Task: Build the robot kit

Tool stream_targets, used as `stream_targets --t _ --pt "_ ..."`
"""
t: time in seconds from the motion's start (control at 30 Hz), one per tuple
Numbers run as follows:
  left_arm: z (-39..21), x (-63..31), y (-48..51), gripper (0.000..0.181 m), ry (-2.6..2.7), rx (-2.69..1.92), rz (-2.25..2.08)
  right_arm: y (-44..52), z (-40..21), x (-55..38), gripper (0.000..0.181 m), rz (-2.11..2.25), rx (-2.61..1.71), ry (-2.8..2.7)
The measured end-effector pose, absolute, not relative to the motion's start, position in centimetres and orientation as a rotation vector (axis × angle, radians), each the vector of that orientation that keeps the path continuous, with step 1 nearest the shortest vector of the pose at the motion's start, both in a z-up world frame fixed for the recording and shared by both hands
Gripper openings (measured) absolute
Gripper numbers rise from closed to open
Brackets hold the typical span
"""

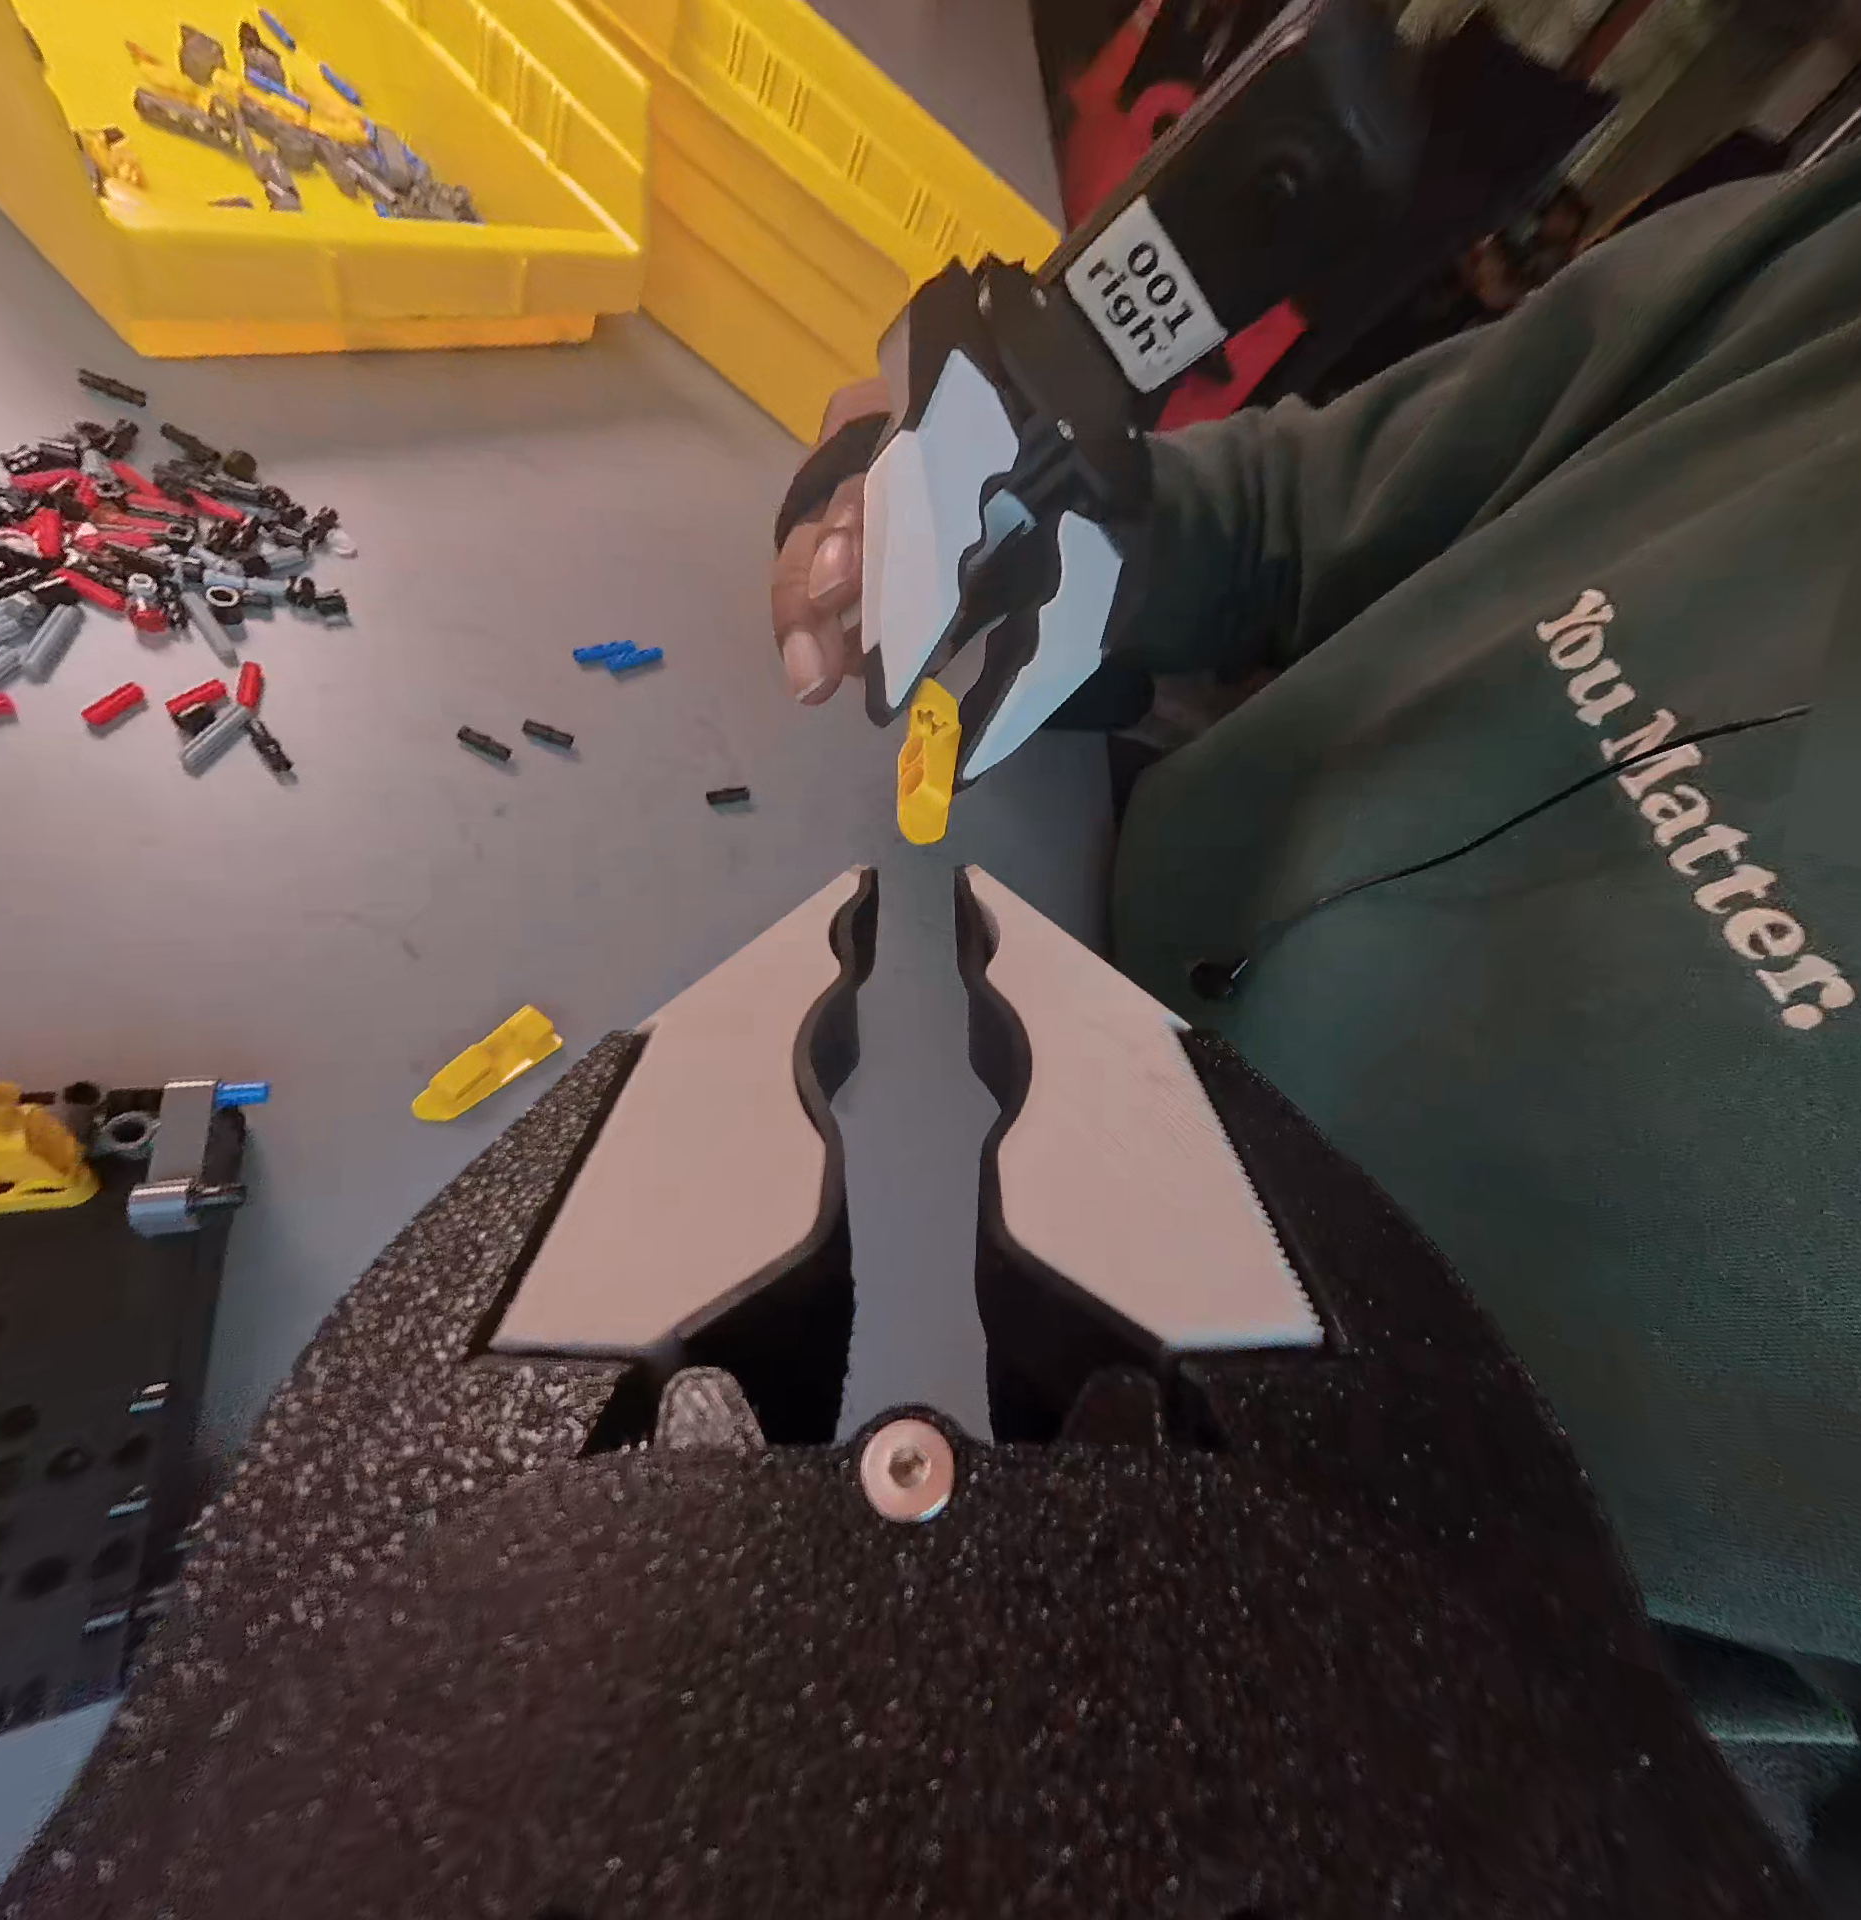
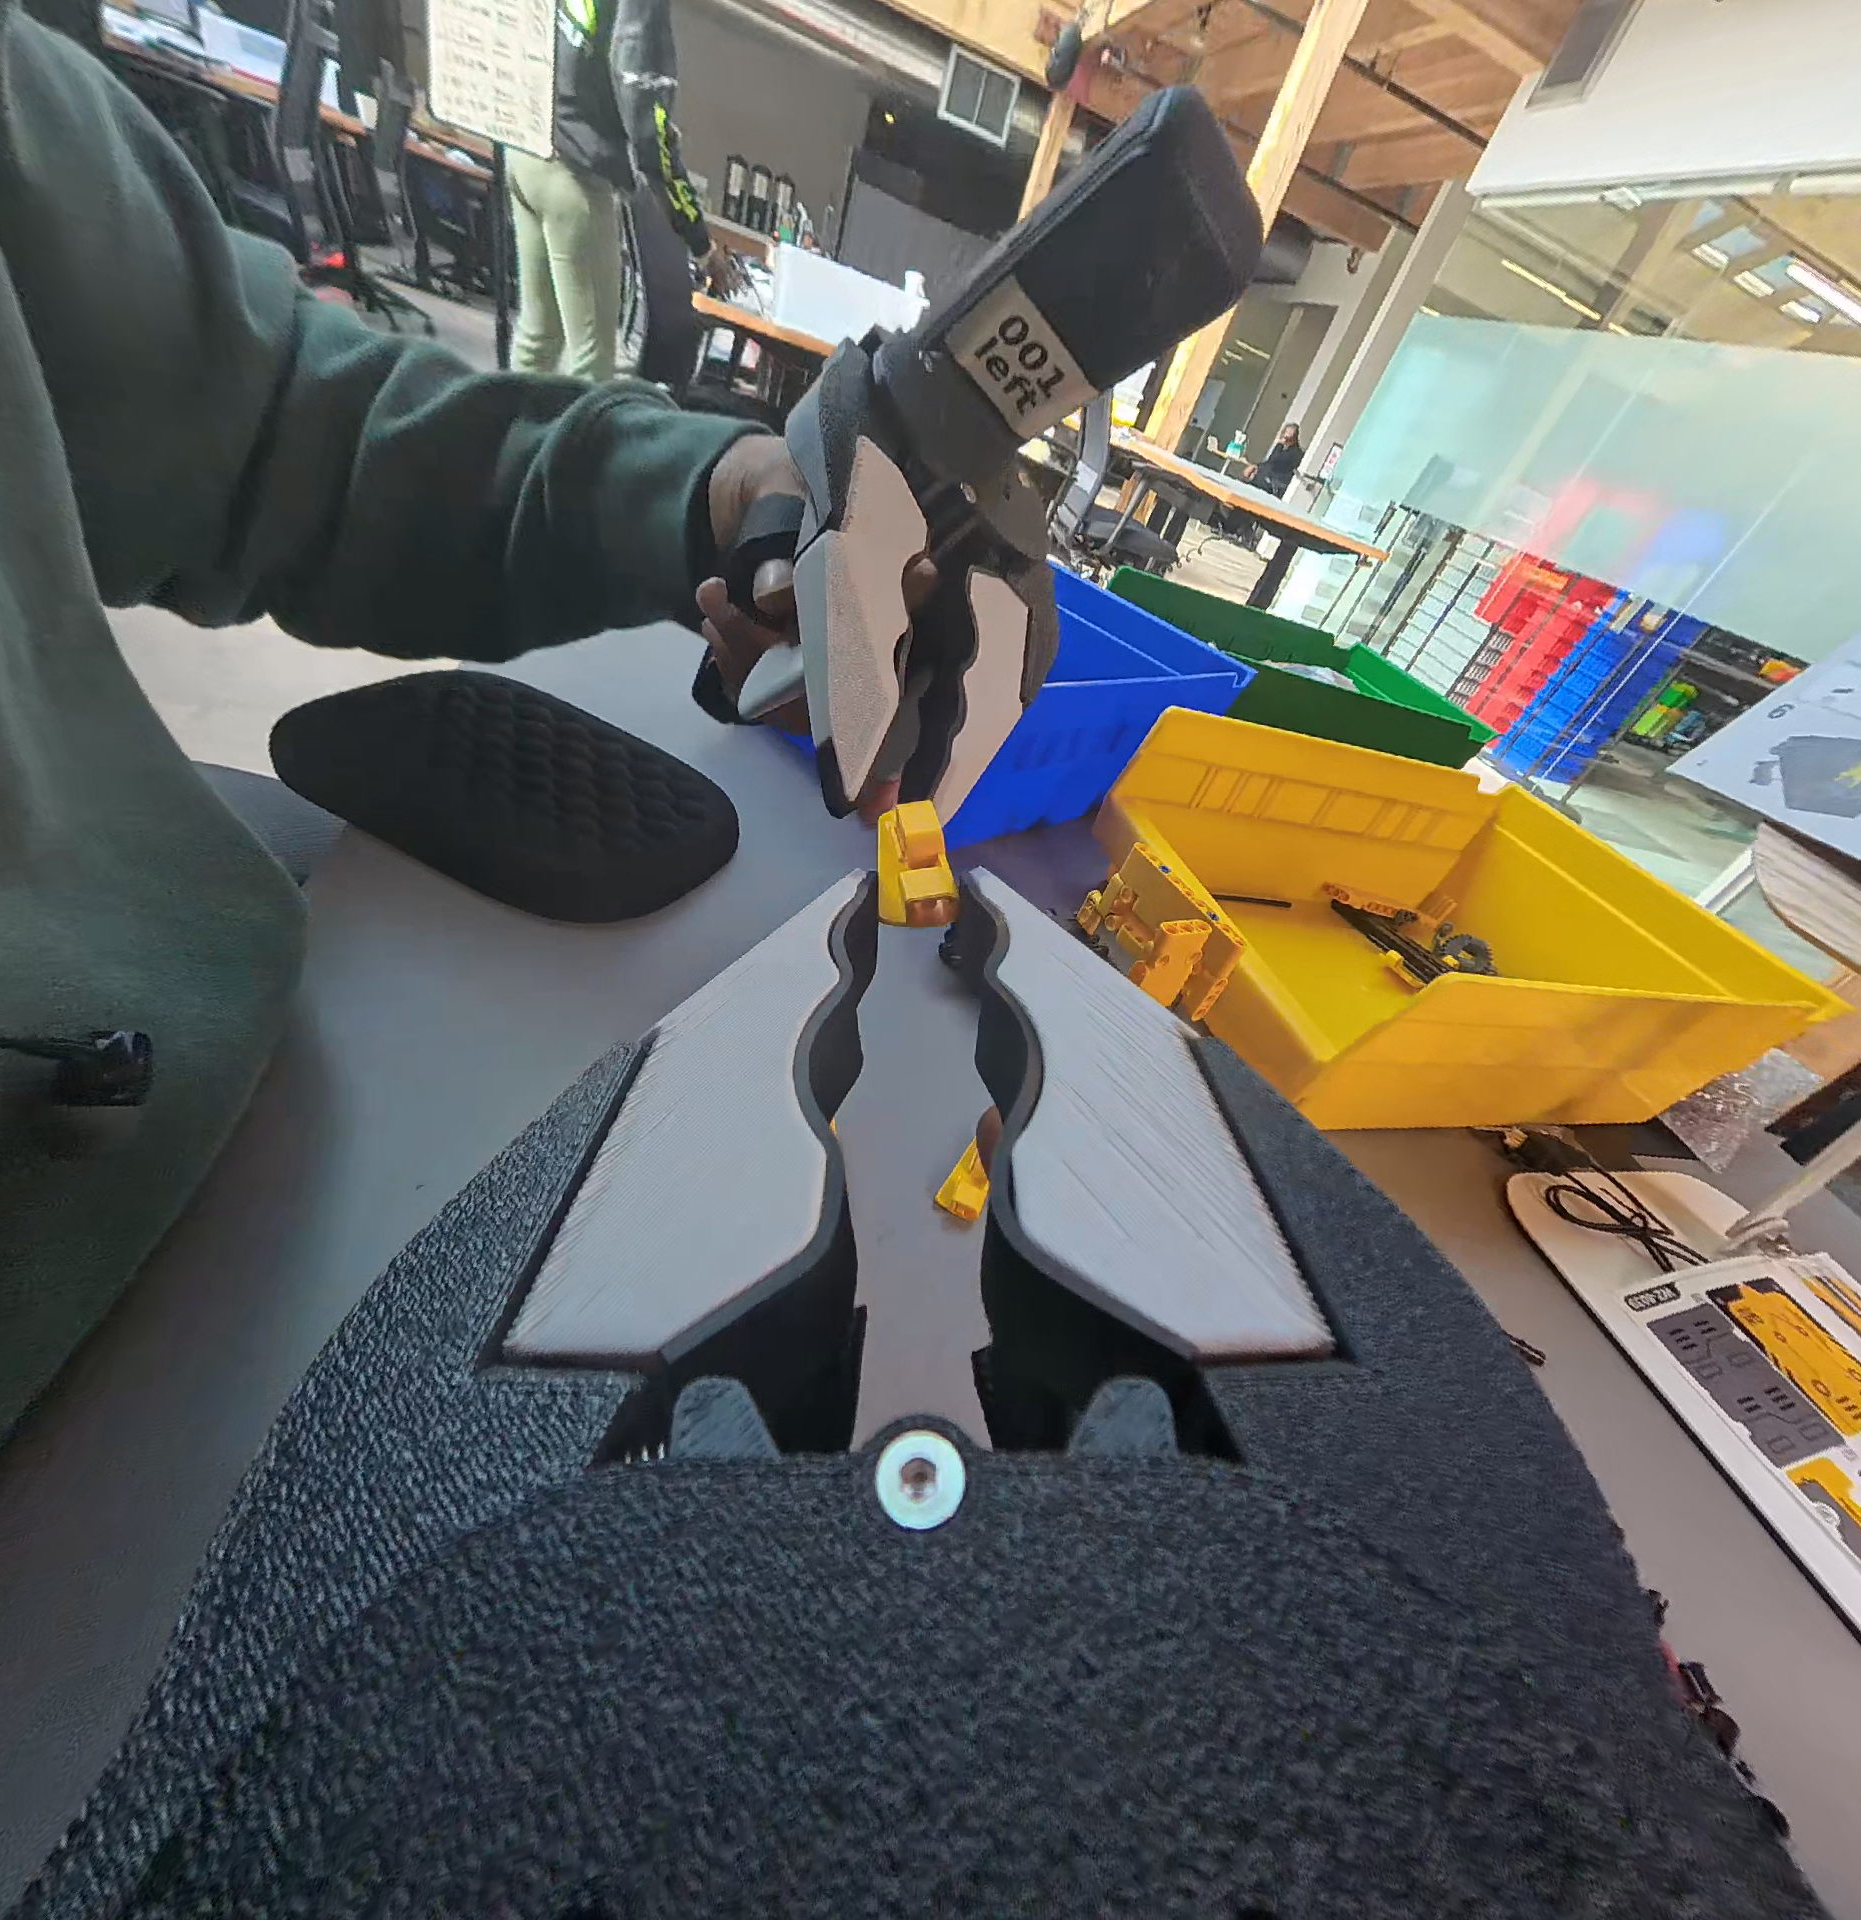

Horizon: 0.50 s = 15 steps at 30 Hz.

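Right tool [image 2: 918,888]: pinches small yellow holed plastic brick [image 2: 913,862] by one end. Left tool [image 1: 910,873]: spread, empty, just beside. Seems light, stiff, slick; suits flat-side grip.

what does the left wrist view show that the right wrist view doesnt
Only the left wrist view: a loose pile of red, black and grey pieces and blue pins on the table. Only the right wrist view: a blue bin, a green bin, a black pad and a booklet. Both: the yellow piece pinched in the right hand-held gripper, with the open left hand-held gripper close to it.
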State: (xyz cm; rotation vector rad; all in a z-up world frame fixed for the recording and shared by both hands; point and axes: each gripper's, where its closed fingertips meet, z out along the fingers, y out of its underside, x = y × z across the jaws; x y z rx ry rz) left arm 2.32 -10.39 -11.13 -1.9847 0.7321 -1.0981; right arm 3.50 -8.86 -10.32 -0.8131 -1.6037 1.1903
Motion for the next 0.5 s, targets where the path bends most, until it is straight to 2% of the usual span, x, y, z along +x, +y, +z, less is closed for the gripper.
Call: stream_targets --t 0.23,0.5 --pt "-10.7 3.2 -9.6 0.008 0.616 -1.865 -1.238 -8.7 -10.7 3.7 0.015 1.175 -0.792 -1.600" --pt "-14.2 3.2 -10.1 0.006 0.562 -1.931 -1.235 -9.0 -14.5 3.4 0.015 1.093 -0.848 -1.739"
